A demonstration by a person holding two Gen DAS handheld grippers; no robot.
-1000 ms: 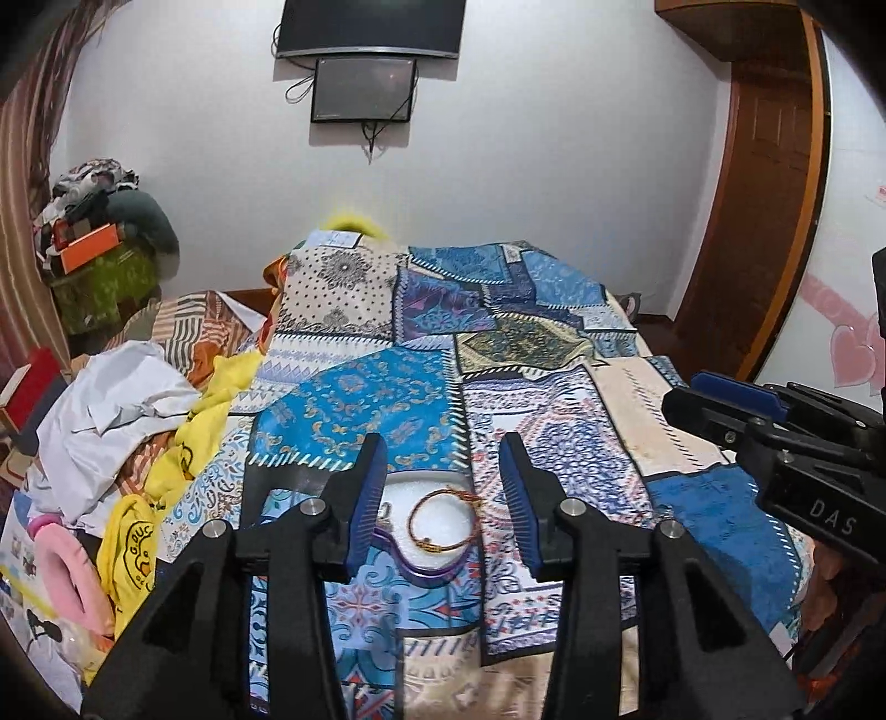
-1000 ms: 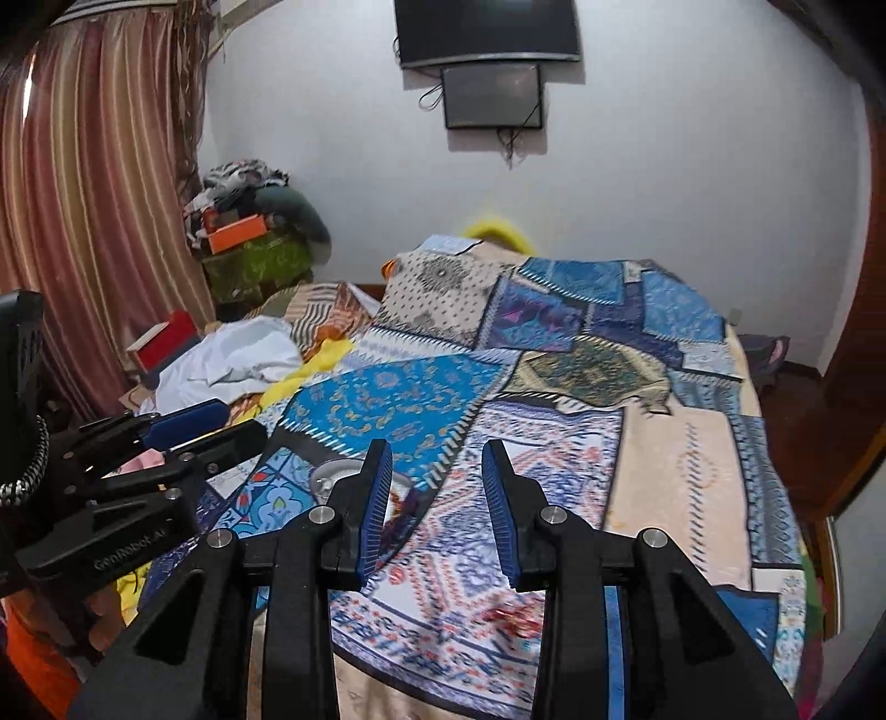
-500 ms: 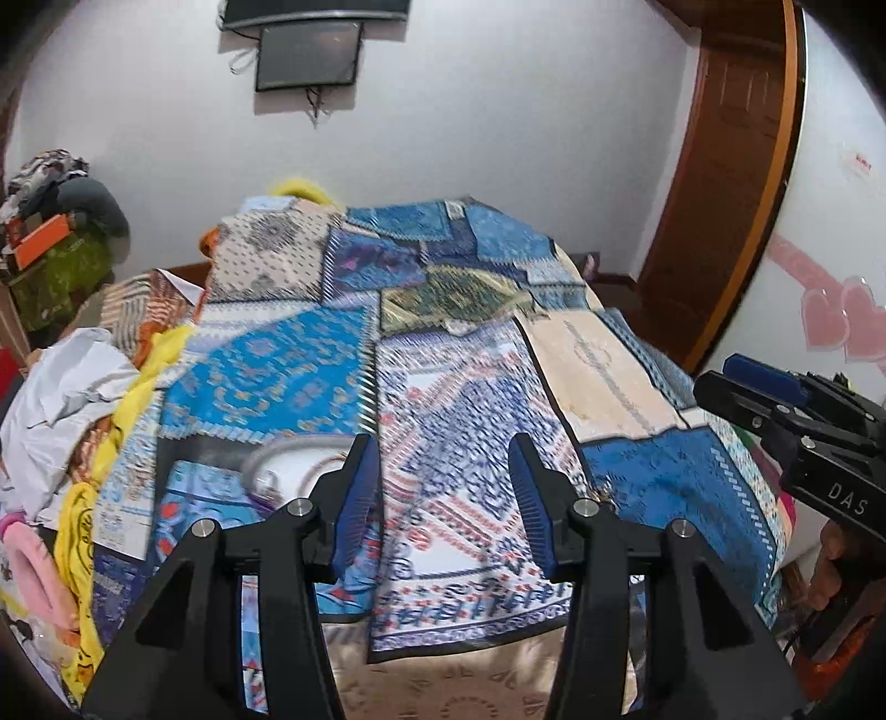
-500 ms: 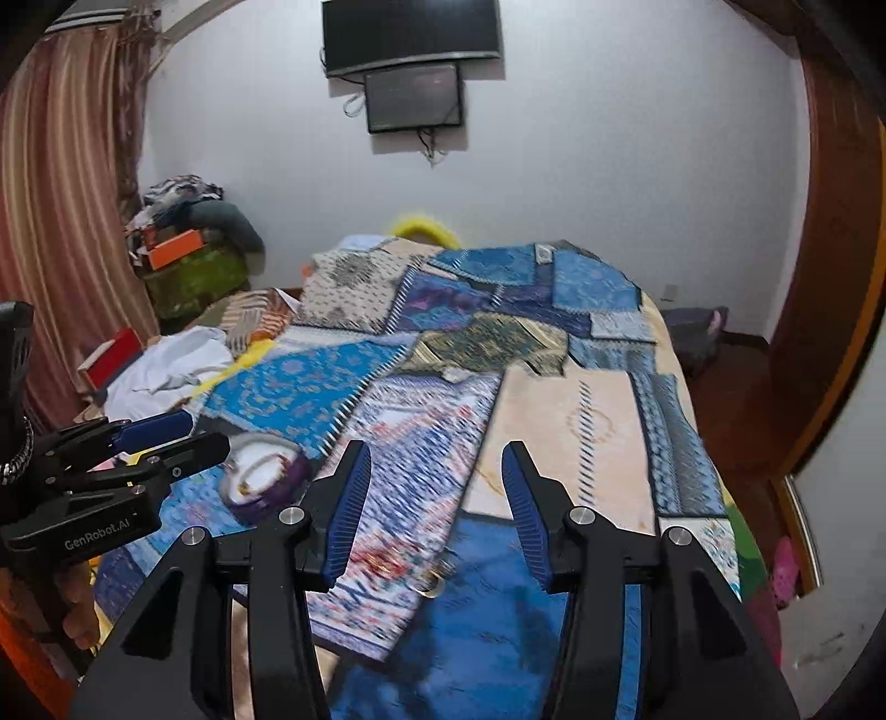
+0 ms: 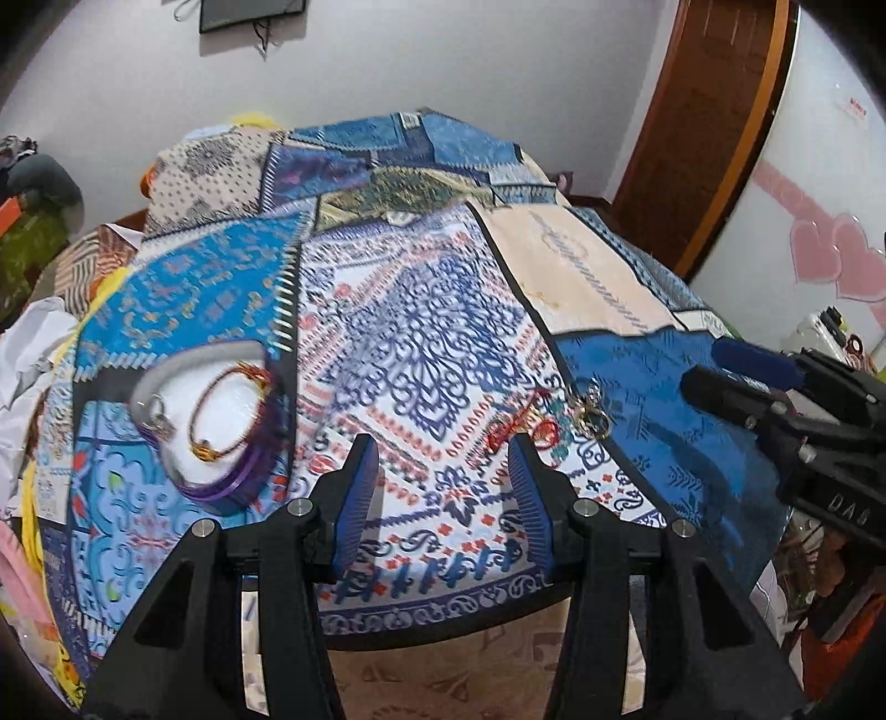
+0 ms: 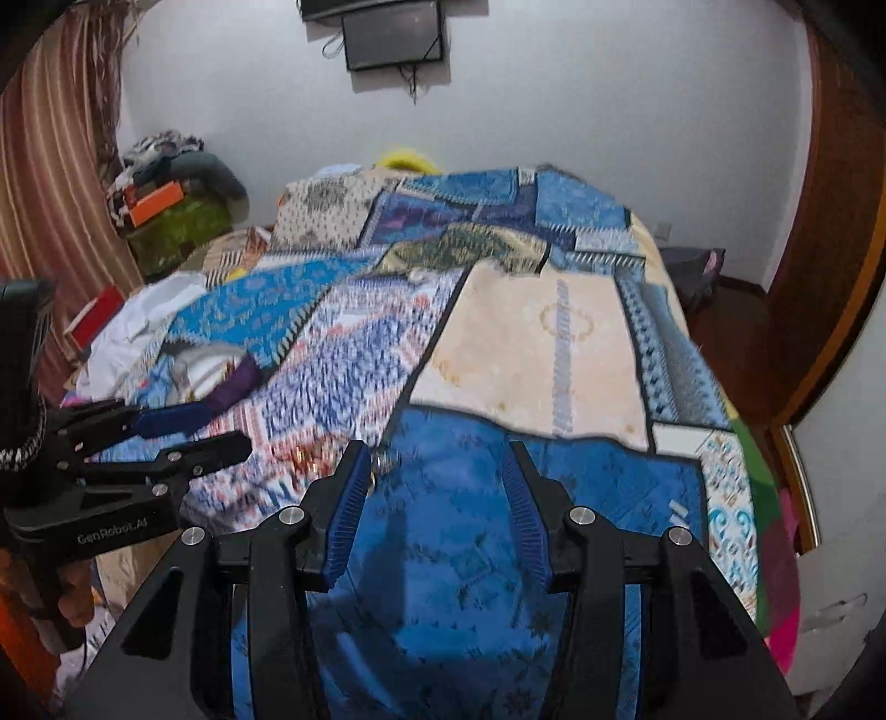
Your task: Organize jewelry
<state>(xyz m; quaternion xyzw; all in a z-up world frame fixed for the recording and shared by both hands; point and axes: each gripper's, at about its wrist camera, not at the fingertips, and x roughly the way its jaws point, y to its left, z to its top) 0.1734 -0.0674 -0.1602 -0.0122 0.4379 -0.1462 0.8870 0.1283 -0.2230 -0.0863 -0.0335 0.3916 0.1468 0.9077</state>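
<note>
A round white tray with a purple rim lies on the patterned bedspread at the left, with a red-gold bracelet and a small silver piece in it. A red bracelet and gold-teal earrings lie loose on the spread, just beyond my left gripper's right fingertip. My left gripper is open and empty over the spread. My right gripper is open and empty above the blue patch; the blurred loose jewelry lies to its left. The tray also shows blurred in the right wrist view.
Clothes and boxes are piled beside the bed at the left. A wooden door stands at the right, and a TV hangs on the far wall. The bed's near edge runs just under the grippers.
Both grippers have swung to the right and lowered toward the bed. The tray has slid to the left of the left gripper, and the loose jewelry has come into view.
</note>
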